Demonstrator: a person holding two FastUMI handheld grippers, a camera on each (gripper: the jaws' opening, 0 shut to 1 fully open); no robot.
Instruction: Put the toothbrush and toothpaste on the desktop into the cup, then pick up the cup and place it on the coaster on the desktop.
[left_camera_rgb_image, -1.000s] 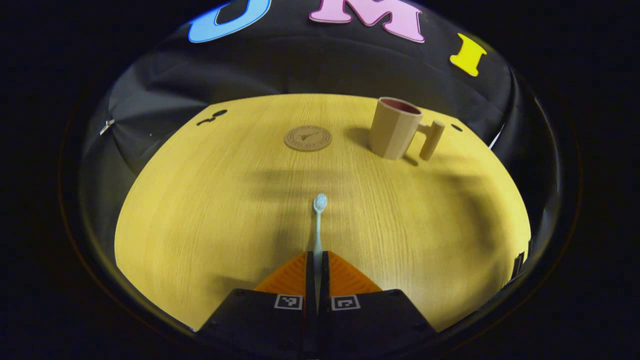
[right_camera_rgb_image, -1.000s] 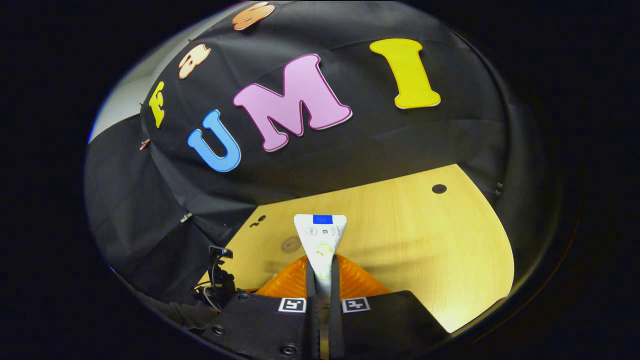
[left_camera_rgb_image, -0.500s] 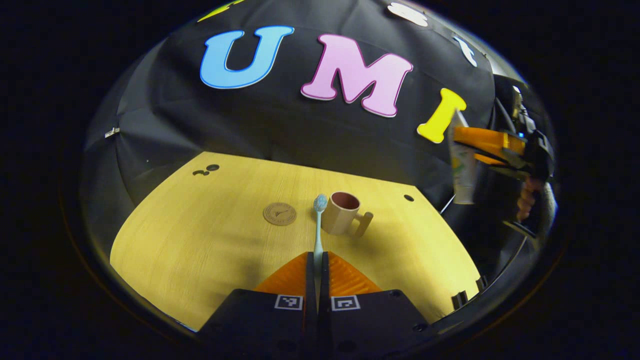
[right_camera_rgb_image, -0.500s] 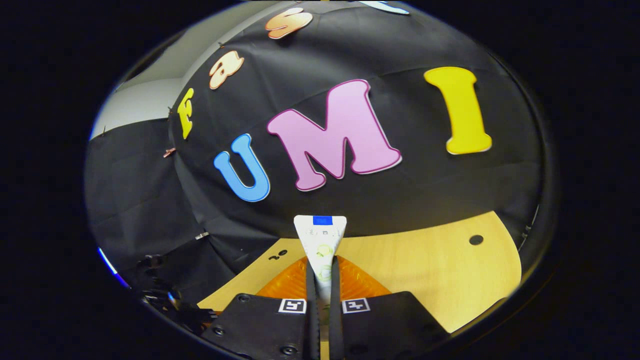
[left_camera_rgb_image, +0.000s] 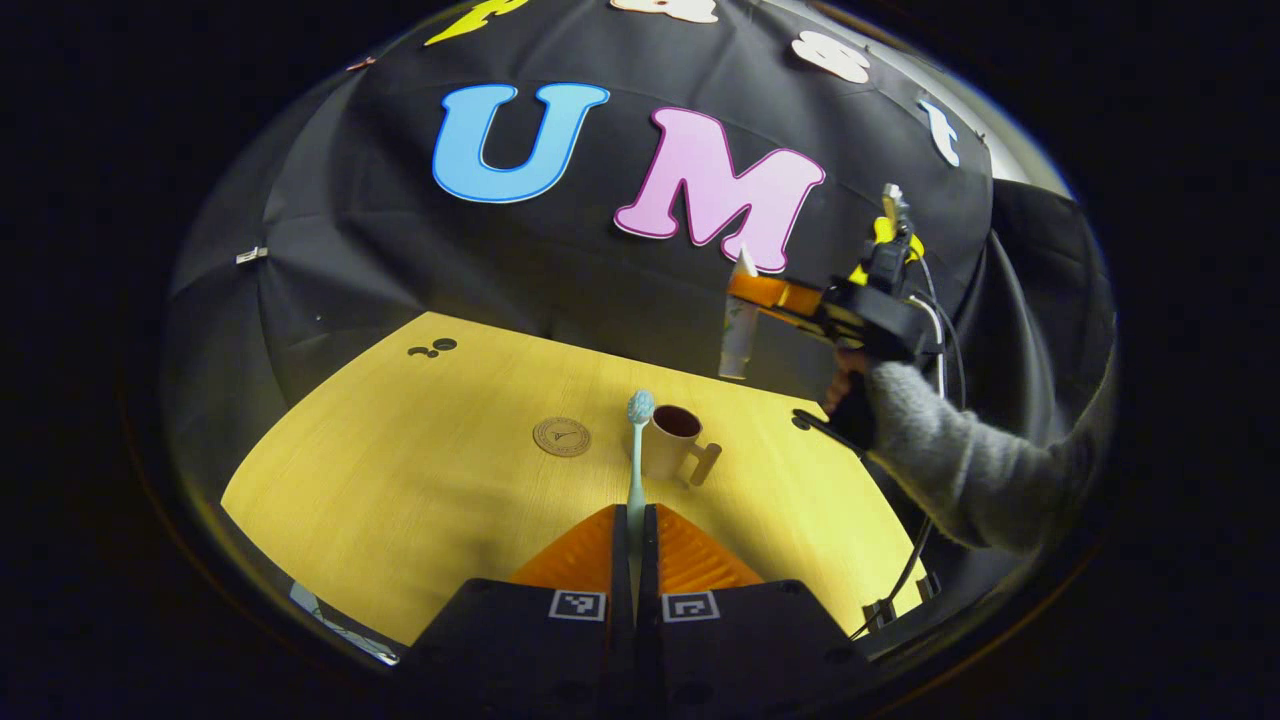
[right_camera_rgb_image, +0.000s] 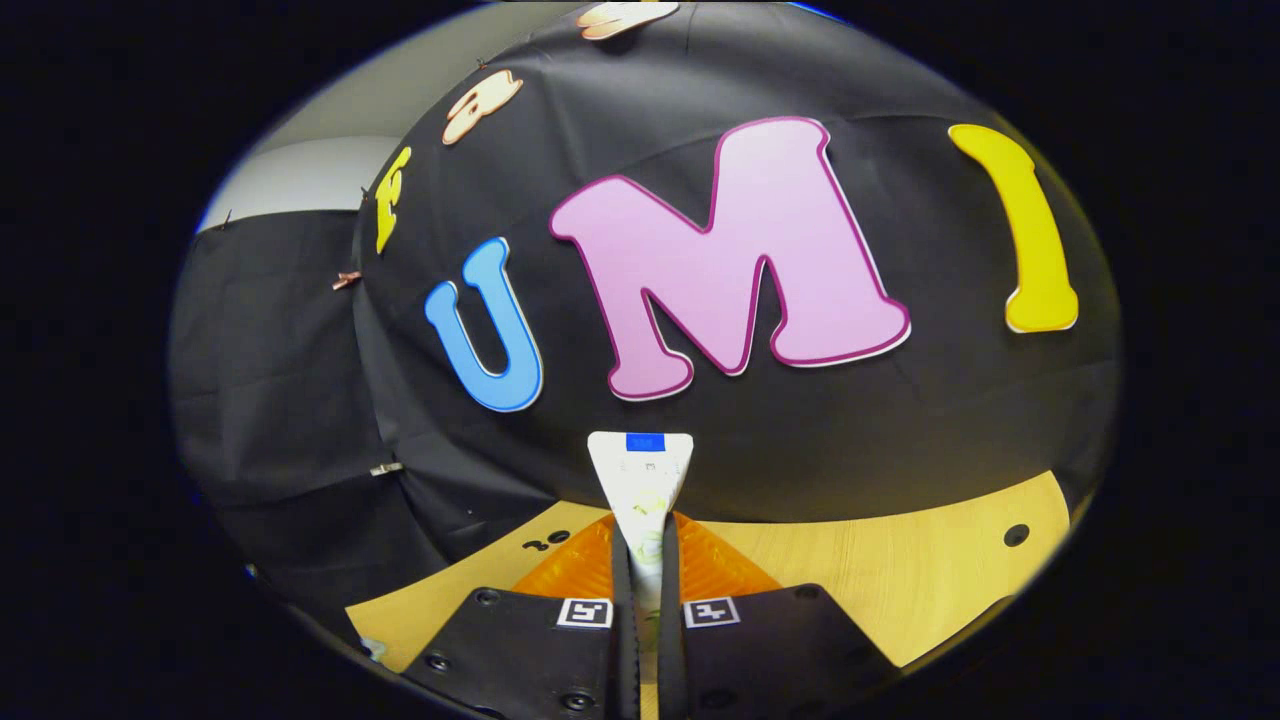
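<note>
Wooden desktop under cup and coaster (toothbrush, toothpaste both finger-clamped aloft)

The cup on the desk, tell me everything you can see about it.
The cup is a tan, faceted mug with a darker reddish inside and a peg-like handle on its right. It stands upright on the wooden desktop, right of the round coaster and apart from it. It looks empty. Nothing grips it; the held toothbrush head overlaps its left edge in the left gripper view.
</note>
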